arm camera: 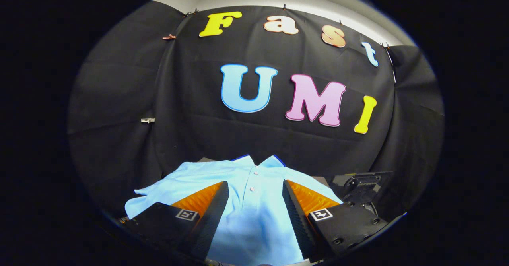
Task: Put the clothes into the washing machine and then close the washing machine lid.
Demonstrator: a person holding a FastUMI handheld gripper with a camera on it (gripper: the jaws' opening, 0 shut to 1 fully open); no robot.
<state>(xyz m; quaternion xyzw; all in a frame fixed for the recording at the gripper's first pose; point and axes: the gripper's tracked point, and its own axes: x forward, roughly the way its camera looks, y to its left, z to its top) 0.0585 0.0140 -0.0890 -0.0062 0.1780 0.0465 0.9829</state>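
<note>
One garment: light-blue polo shirt (254, 202) spread flat, collar away, lying under and between fingers | gripper (254, 188) wide open, holding nothing | risk: pinching single thin layer, trailing sleeve snagging on way to washer | dark device (360, 182) just right, purpose unclear

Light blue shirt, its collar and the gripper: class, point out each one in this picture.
Light blue shirt (254, 222): gripper view, on the front cloth between the fingers.
Collar (274, 162): gripper view, on its right flap.
Gripper (256, 198): gripper view, midway between its open fingertips.
</note>
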